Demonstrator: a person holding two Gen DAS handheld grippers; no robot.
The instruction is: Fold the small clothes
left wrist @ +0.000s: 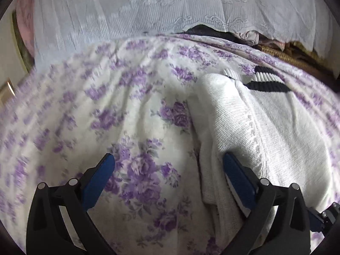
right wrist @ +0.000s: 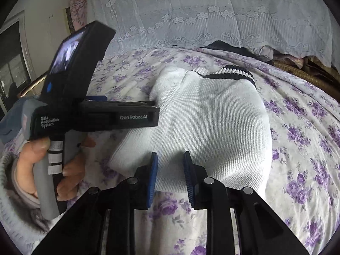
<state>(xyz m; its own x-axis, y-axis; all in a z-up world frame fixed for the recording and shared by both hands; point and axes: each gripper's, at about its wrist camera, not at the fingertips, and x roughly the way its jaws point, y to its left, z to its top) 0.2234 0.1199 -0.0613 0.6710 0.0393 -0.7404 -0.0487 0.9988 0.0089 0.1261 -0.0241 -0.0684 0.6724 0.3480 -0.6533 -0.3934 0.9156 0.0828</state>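
Right wrist view: right gripper [right wrist: 171, 177], jaws narrow and empty over the white sweater [right wrist: 212, 123], should pinch its near hem squarely.

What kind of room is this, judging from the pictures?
Probably a bedroom at home: a white knitted garment with black-striped ribbed trim lies on a purple-flowered white bedspread, and a sheer white lace curtain hangs behind.

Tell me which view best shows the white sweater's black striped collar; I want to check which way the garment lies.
The right wrist view: the black striped collar shows as a full curved band atop the white knit sweater. The left wrist view shows the collar smaller and blurred, partly hidden by a fold.
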